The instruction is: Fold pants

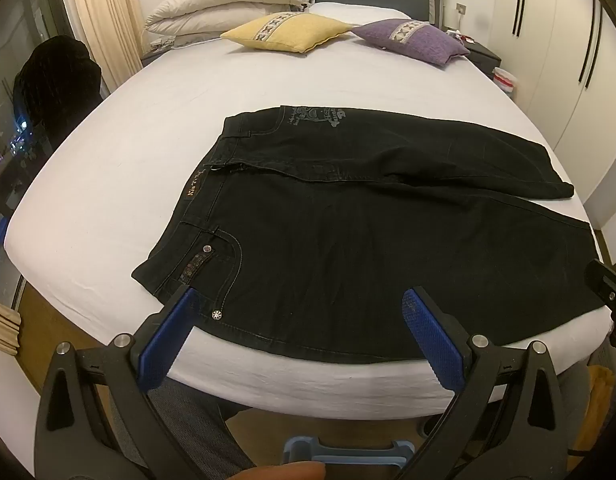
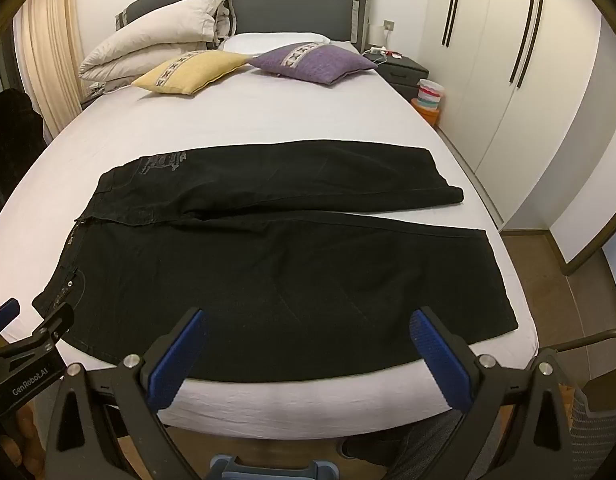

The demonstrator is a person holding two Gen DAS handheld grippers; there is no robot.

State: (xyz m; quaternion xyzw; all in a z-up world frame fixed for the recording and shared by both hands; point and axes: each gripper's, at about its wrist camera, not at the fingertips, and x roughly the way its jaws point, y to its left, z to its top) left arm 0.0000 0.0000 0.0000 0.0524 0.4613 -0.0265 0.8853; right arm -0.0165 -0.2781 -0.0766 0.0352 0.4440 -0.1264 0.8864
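Black pants [image 1: 348, 248] lie flat across the foot of the bed, waistband to the left, both legs running right; they also show in the right wrist view [image 2: 276, 272]. The far leg lies beside the near one. My left gripper [image 1: 304, 304] is open and empty, its blue pads over the near edge of the pants by the front pocket. My right gripper [image 2: 308, 322] is open and empty over the near leg's front edge. The left gripper's side also shows at the left of the right wrist view [image 2: 28, 340].
The bed's white sheet [image 1: 148, 128] has a yellow cushion [image 1: 286, 32], a purple cushion [image 1: 412, 40] and a folded duvet [image 1: 228, 0] at the head. A nightstand [image 2: 400, 66] and white wardrobe [image 2: 508, 80] stand right. Wood floor lies below the bed's front edge.
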